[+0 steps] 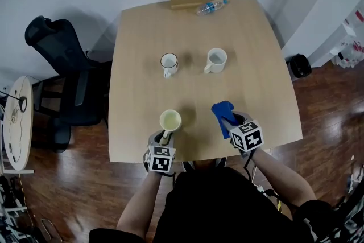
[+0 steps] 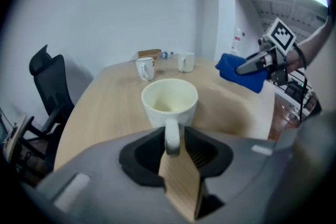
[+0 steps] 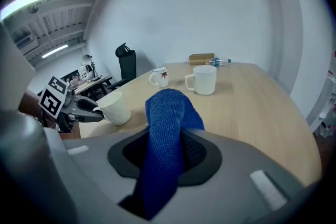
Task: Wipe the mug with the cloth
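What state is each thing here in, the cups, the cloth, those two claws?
Left gripper: open, pads not pressing.
Cream mug: upright, handle between those jaws.
Blue cloth: bunched, clamped.
Right gripper: shut on that cloth.
Patterned mug: upright, untouched.
White mug: upright, untouched.
Water bottle: lying on its side.

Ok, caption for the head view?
Left tool open around the handle of the cream mug, right tool holding a blue cloth beside it; two white mugs farther along the table.
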The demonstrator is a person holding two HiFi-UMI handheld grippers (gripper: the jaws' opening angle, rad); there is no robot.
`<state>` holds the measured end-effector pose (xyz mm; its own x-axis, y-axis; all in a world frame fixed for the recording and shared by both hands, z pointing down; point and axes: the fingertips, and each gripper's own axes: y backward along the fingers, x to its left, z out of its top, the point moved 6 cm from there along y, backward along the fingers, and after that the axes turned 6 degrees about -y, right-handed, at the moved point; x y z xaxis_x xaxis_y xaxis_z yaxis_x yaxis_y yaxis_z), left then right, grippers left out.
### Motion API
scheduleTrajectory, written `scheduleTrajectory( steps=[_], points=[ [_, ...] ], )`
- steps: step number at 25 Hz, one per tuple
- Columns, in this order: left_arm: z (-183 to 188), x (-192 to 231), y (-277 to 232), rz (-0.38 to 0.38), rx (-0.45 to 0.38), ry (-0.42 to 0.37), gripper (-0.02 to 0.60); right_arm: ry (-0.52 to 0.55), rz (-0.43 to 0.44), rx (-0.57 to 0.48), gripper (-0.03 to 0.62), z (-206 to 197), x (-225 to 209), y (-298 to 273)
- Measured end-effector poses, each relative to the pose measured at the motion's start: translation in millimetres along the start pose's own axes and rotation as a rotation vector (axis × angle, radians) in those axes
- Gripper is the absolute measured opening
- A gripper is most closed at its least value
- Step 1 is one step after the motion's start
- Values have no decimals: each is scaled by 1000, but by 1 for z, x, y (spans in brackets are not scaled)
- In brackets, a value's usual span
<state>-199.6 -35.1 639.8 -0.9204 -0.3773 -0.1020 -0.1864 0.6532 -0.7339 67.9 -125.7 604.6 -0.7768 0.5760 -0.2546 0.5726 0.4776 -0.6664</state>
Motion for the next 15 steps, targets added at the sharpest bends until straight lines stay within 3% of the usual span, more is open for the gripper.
scheduleTrajectory(
  steps=[2, 4, 7, 11, 15],
  points=[
    [0, 3, 0, 17, -6, -10, 106, 1, 3, 1, 117, -1, 3, 0],
    [0, 6, 0, 21, -14, -18, 54, 4, 7, 1, 117, -1, 6, 0],
    [2, 8, 2, -9, -22, 3, 44, 3, 7, -3, 117, 0, 10, 1],
    [11, 2, 12, -89, -25, 91, 41, -12, 7, -23, 117, 3, 9, 9],
    [35, -2, 30, -165, -127, 192, 41, -24, 36, -59, 117, 16, 11, 24]
  ],
)
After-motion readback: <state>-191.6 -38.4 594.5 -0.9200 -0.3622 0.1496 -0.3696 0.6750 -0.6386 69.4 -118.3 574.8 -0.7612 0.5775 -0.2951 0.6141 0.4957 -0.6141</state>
